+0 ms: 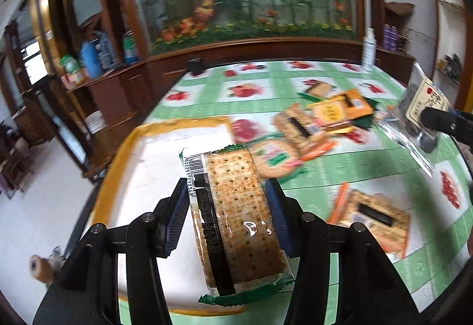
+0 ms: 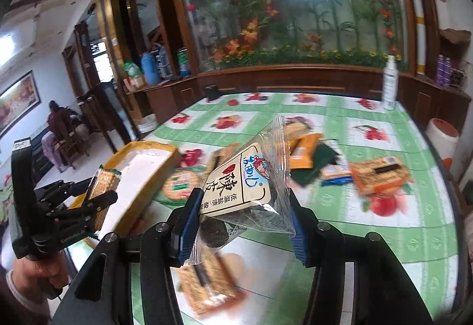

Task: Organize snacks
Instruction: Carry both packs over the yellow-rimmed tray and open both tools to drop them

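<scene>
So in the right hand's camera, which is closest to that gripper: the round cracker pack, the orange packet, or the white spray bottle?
From the right gripper:
1. Round cracker pack, just ahead, left.
2. Orange packet, middle of the table.
3. White spray bottle, far edge, right.

one tray [image 1: 124,153], one spray bottle [image 2: 389,82]
</scene>
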